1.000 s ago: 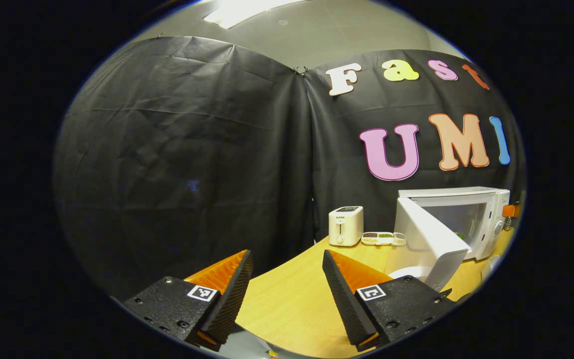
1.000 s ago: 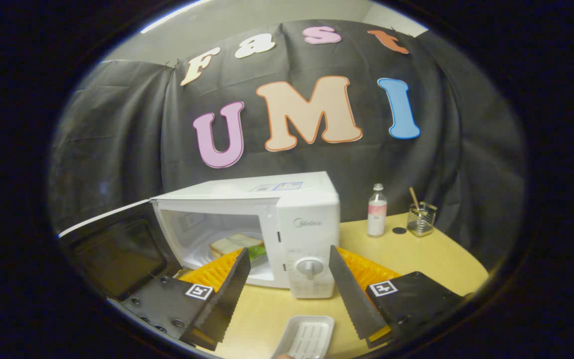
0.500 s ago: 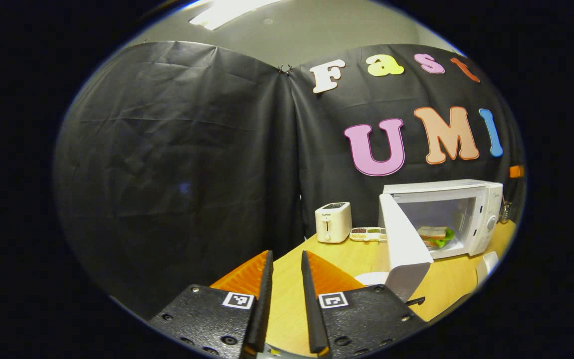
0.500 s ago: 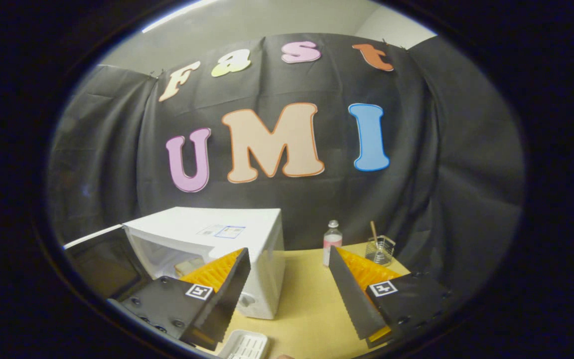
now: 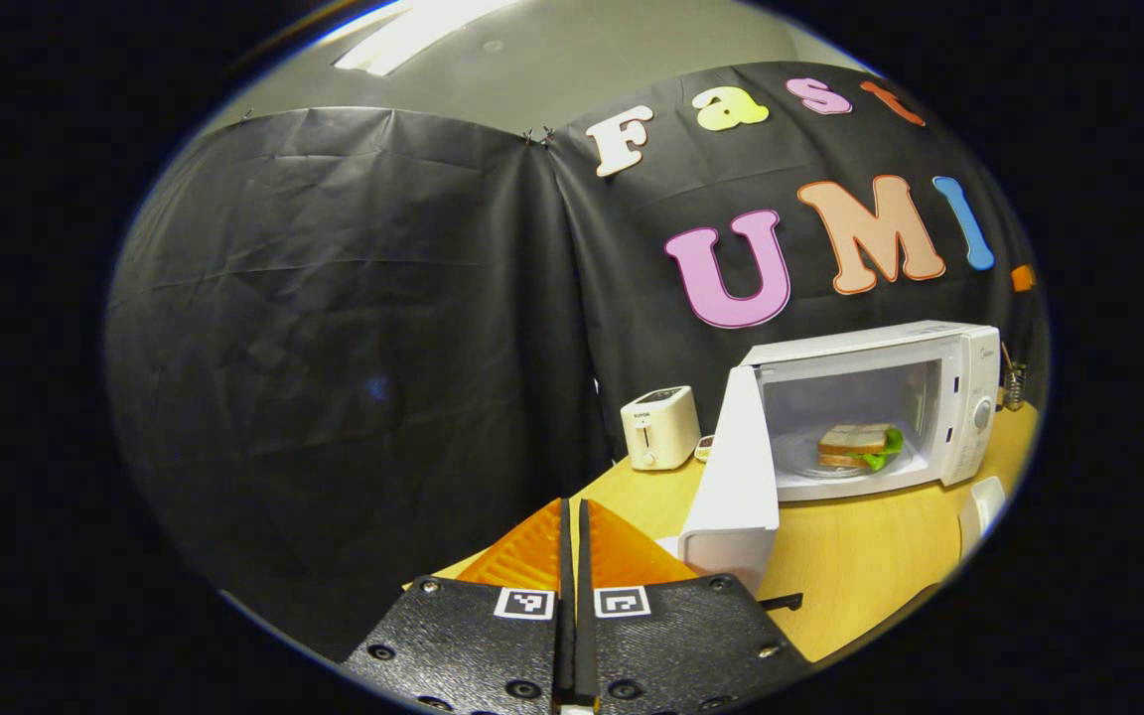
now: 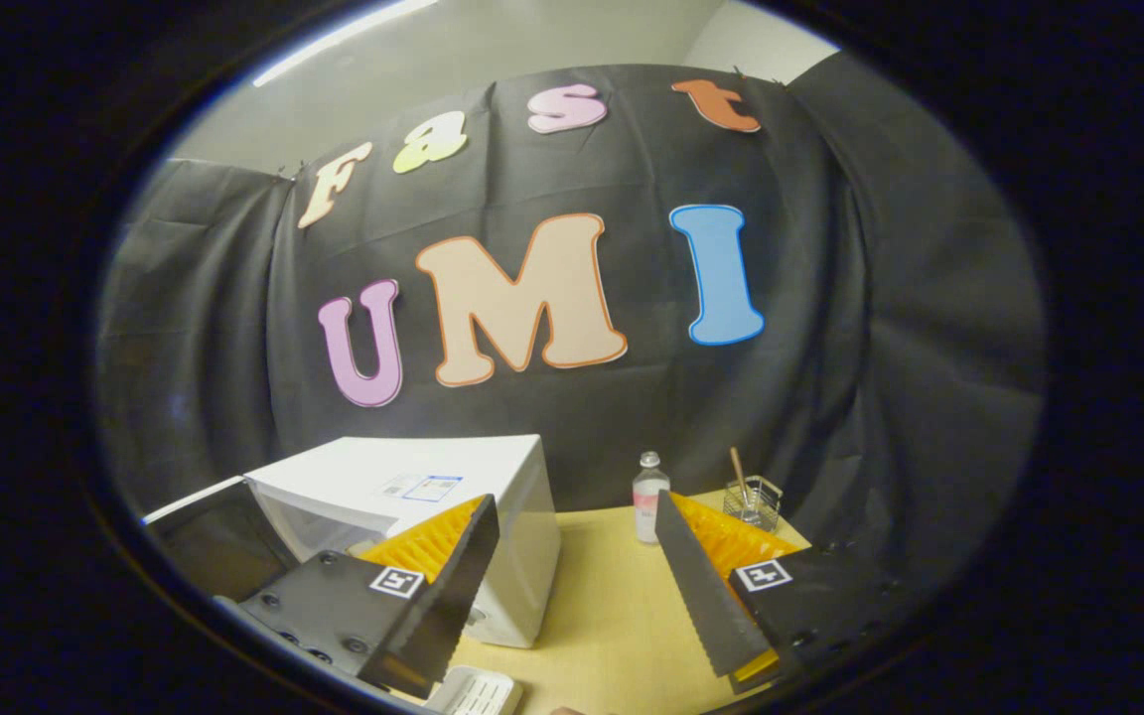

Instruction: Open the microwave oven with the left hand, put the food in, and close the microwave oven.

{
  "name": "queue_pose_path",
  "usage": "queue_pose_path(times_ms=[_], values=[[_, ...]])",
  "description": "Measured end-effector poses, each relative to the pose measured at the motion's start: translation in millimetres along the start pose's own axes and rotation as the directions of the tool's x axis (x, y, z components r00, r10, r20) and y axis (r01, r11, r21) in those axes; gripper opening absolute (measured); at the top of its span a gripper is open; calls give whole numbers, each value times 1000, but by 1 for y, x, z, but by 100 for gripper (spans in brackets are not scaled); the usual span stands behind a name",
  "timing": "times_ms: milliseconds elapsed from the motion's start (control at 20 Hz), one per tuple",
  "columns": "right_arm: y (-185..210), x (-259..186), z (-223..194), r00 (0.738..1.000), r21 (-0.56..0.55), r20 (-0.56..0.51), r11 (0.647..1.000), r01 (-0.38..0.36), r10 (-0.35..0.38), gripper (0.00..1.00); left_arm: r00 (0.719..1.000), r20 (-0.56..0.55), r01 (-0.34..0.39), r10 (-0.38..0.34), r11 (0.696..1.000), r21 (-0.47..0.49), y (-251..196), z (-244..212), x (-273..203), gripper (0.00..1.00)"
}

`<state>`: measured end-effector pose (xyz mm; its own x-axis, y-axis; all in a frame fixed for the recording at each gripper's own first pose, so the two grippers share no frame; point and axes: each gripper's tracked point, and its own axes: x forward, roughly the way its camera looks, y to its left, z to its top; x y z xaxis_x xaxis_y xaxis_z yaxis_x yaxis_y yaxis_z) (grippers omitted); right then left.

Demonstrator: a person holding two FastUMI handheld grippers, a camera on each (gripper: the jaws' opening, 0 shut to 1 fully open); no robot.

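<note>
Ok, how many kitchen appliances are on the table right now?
2: the microwave at the back right, door open, and the toaster just left of it. Others may sit out of view.

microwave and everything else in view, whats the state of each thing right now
microwave: open
microwave door: swung wide
sandwich: inside, on the turntable
left gripper: shut, empty
right gripper: open, empty
toaster: upright, nothing sticking out
bottle: upright, capped

Recording booth staged as kitchen: black cloth wall [image 5: 354, 328] behind white microwave oven [image 5: 870, 407], small white toaster [image 5: 659, 427] left of it on curved wooden table [image 5: 860, 556].
</note>
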<state>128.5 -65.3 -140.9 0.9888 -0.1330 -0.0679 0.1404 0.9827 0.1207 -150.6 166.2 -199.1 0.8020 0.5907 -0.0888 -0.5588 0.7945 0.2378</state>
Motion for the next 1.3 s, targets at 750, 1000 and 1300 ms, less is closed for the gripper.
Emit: queue_pose_path(times_ms=[750, 1000, 1300], values=[[-13, 9, 2, 1000, -46, -3, 999, 21, -21, 92, 972, 103, 212, -212, 977, 12, -138, 37, -24, 1], [-26, 5, 7, 997, -45, 16, 996, 73, -72, 92, 952, 127, 281, -278, 960, -3, -191, 46, -25, 0], [-23, 7, 6, 998, -29, 9, 998, 60, -59, 92, 932, 136, 346, -336, 936, -61, -242, 53, -21, 1]])
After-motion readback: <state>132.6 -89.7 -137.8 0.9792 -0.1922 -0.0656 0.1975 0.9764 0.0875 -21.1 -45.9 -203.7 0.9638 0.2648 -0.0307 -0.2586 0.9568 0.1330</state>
